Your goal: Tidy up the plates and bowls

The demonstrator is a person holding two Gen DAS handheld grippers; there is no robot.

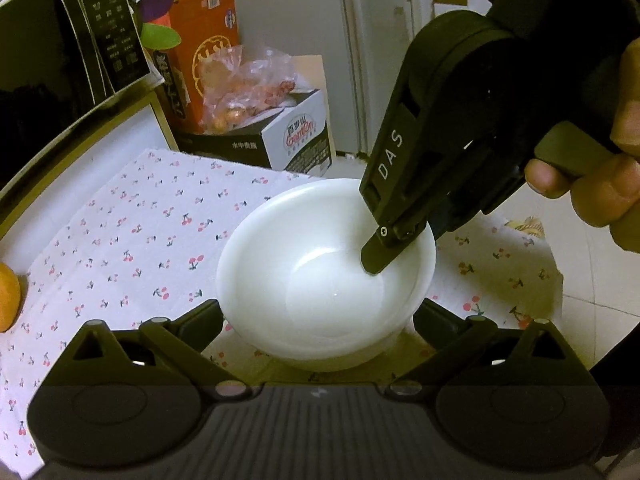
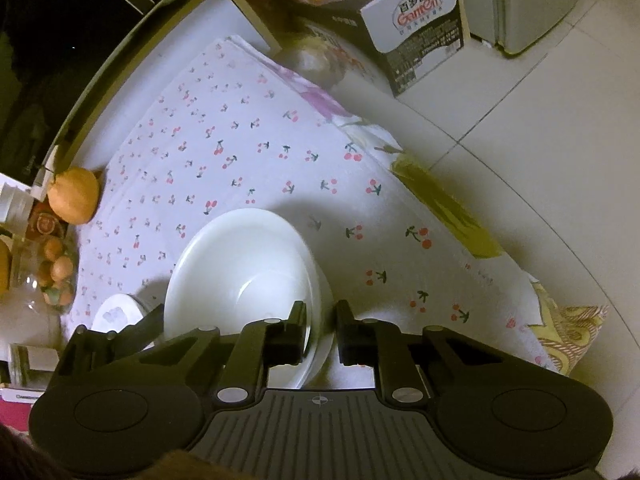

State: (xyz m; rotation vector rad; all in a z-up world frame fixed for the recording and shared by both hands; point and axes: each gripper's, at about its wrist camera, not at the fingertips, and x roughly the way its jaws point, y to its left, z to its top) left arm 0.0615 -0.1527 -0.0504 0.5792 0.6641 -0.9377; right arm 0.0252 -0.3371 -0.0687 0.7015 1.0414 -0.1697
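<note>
A white bowl (image 1: pixel 316 264) sits nested on another white bowl on the cherry-print cloth (image 1: pixel 132 232). My left gripper (image 1: pixel 320 320) is open, its fingers spread on either side of the stack's near base. My right gripper (image 1: pixel 394 248) reaches down from the upper right, one finger inside the top bowl, the other outside its rim. In the right wrist view the stacked bowls (image 2: pixel 240 276) lie left of centre; the right gripper (image 2: pixel 320 324) straddles the top bowl's rim (image 2: pixel 310 312) with a gap left at the outer finger, so its grip is unclear.
An orange (image 2: pixel 74 196) and a glass dish of small fruit (image 2: pixel 56 276) sit at the cloth's left. A small white dish (image 2: pixel 118 316) lies beside the bowls. A cardboard box (image 1: pixel 296 132), an orange carton and bagged food stand beyond the table. The table edge drops to a tiled floor (image 2: pixel 520 140).
</note>
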